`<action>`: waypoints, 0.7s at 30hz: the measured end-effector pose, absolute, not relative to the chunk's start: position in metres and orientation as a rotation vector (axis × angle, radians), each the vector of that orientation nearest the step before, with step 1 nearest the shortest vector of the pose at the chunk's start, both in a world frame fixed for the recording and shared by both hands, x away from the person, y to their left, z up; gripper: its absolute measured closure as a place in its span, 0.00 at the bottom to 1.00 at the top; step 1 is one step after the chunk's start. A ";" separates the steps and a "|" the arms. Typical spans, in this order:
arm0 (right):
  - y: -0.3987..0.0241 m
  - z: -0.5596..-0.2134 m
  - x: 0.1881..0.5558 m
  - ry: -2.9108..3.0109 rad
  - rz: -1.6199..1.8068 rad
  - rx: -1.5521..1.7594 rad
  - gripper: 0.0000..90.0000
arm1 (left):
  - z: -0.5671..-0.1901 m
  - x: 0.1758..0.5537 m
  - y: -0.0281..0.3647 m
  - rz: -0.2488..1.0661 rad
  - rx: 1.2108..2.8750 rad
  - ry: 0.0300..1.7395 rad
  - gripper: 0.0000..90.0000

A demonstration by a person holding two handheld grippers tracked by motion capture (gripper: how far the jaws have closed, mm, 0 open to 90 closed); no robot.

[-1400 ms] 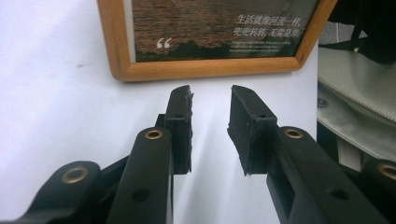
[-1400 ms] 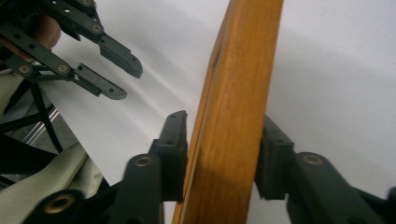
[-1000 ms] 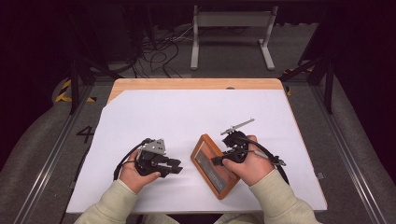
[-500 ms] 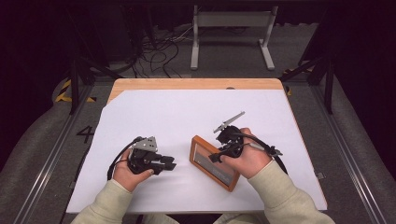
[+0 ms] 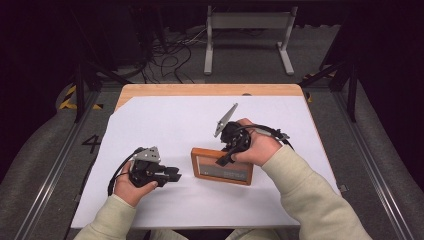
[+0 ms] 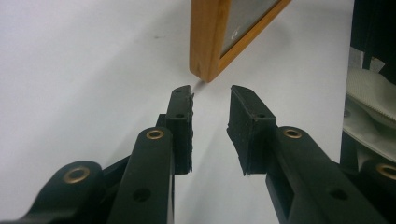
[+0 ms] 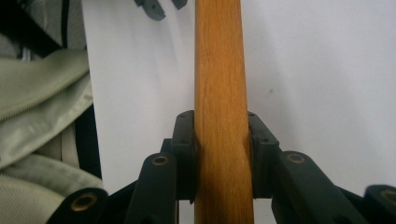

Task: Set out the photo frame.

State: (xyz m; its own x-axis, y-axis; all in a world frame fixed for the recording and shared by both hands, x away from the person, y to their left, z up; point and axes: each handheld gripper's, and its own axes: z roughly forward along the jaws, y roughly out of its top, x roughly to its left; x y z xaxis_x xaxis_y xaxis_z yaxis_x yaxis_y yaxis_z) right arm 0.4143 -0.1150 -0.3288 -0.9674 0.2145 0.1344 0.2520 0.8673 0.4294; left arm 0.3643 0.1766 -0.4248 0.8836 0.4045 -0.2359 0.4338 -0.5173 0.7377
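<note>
Resting low at the left of the white table (image 5: 165,120): left gripper (image 5: 172,174), jaws apart, nothing between them, tips just beside the frame's corner. Centre: wooden frame (image 5: 221,166), grey panel inside, one edge on the sheet. Right: right gripper (image 5: 223,160), jaws clamped across the frame's wooden rail (image 7: 219,93), pads pressing both faces.

We see a wooden table (image 5: 210,90) with a white sheet (image 5: 165,125) on top. The floor (image 5: 45,150) is grey carpet. Behind the table, we see black cables (image 5: 170,55) and a white metal stand (image 5: 247,30). The room is dark.
</note>
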 end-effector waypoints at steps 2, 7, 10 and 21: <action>-0.111 -0.331 0.421 -2.947 -0.691 -0.289 0.78 | -0.425 0.363 0.181 -0.037 2.174 0.608 0.78; -0.108 -0.339 0.439 -2.876 -0.703 -0.142 0.78 | -0.426 0.360 0.186 -0.030 2.168 0.628 0.78; -0.109 -0.345 0.447 -2.871 -0.690 -0.152 0.78 | -0.427 0.360 0.187 -0.031 2.164 0.635 0.78; -0.139 -0.334 0.449 -2.960 -0.946 -0.238 0.46 | -0.427 0.364 0.183 -0.035 2.169 0.625 0.76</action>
